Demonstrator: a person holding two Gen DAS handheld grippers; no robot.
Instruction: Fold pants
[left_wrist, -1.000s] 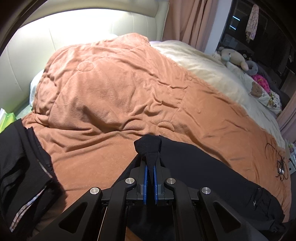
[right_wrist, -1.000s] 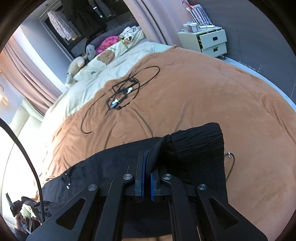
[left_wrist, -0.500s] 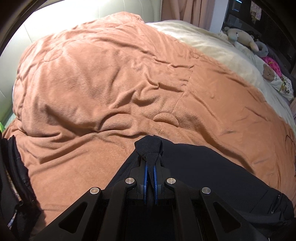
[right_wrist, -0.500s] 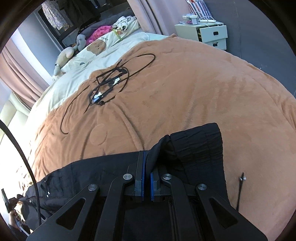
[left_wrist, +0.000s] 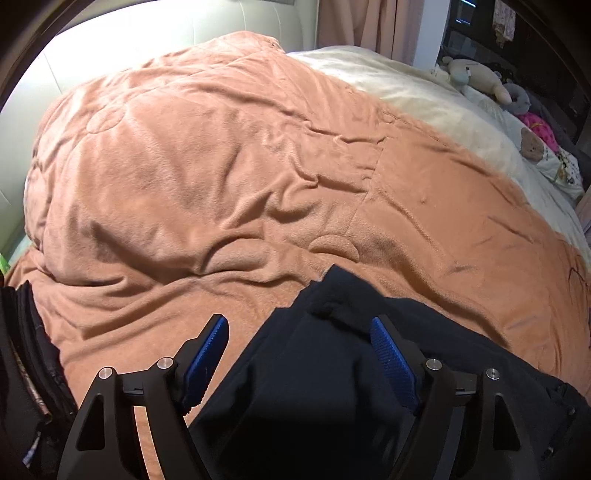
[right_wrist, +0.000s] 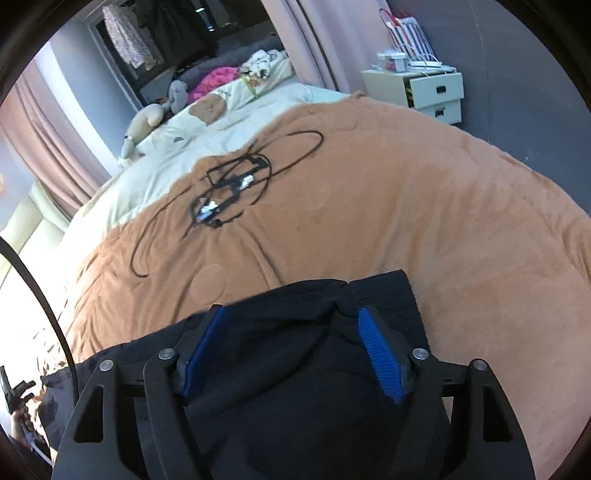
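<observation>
Two grippers are in use, and both have their jaws opening, pads clear of the cloth. The left gripper (left_wrist: 299, 332) stands spread at the bottom of the left wrist view, with a bunched corner of the pants (left_wrist: 332, 369) lying loose between its blue pads (left_wrist: 205, 350). The right gripper (right_wrist: 291, 325) is likewise spread at the bottom of the right wrist view, over the ribbed end of the pants (right_wrist: 384, 295), with nothing pinched.

Risks, as judged: the freed corner in the left view sits humped rather than flat, so it may spring back and spoil the fold. Pad ridges may catch the cloth as either gripper lifts away and drag the layer askew. The soft, rumpled blanket (left_wrist: 221, 166) gives poor support for a crisp crease.

Count: one pair of dark pants across the lower frame of both views; one brown blanket; one tangle of black cable (right_wrist: 229, 192) at centre left of the right view, well apart from the pants; one white nightstand (right_wrist: 424, 92) at upper right; at least two soft toys (left_wrist: 476, 74) at upper right of the left view.
</observation>
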